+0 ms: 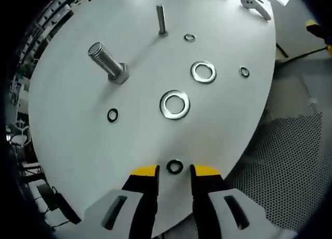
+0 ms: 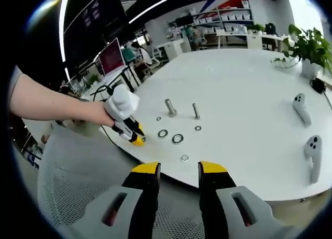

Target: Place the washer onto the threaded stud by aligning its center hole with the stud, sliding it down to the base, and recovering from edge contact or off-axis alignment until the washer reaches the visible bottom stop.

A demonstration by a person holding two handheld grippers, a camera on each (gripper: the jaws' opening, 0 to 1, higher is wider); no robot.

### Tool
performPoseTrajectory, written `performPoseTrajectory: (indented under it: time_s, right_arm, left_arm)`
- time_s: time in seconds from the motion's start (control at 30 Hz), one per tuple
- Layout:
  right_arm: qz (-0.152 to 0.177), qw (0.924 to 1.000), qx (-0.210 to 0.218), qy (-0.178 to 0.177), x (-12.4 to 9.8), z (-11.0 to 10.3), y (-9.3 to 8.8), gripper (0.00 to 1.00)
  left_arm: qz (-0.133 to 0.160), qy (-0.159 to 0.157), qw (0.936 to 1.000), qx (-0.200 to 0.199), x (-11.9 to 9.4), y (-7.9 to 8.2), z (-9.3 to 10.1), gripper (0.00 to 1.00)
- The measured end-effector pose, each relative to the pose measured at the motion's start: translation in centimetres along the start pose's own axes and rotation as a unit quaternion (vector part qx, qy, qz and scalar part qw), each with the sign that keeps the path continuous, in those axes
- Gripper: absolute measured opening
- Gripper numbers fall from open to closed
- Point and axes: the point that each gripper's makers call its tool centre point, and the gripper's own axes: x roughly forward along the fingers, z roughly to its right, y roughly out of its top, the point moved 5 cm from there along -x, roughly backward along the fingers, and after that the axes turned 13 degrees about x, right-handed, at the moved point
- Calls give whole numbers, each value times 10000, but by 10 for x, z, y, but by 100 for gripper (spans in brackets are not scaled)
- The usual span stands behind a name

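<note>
On the white round table, a thin threaded stud stands upright at the far side, with a thick bolt standing on its head to its left. A small dark washer lies flat near the table's edge, between the yellow tips of my left gripper, which is open and not touching it. In the right gripper view, a hand holds the left gripper at the table's rim. The stud and bolt stand beyond it. My right gripper is open and empty, short of the table edge.
Several other washers lie loose: a large one, a medium one, small ones. White controllers rest at the right. A mesh chair seat sits below the table edge. A potted plant stands far right.
</note>
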Motion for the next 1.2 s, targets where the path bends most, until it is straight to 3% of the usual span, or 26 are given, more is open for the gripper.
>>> performPoseTrajectory:
  time_s: [0.2,0.33,0.53,0.63,0.73,0.93,1.03,1.2]
  right_arm:
    - [1,10000,3,18,0,0,0,32]
    - [3,10000,-1,28,0,-1,0,32]
    - [36,10000,36,1,-1,0,0,32]
    - [60,10000,59,-6,-1,1,1,32]
    - [63,10000,58,-10,-1,1,1,31]
    - [52,10000,56,-20,-1,1,1,31]
    - [78,9999,89,-31,-1,2,2,31]
    - [38,10000,58,-32,-1,1,1,31]
  left_arm:
    - [-59,-98,9997,209,0,1,-1,23]
    - [-76,-99,9998,148,1,1,-2,23]
    - [-21,9,9995,302,1,-2,-6,12]
    - [-142,57,9984,545,2,1,-4,11]
    - [-105,35,9995,282,2,0,-6,11]
    - [47,56,9996,284,3,-4,-5,9]
    - [185,3,9998,101,2,-6,-8,8]
    - [136,-24,9998,110,1,-4,-6,8]
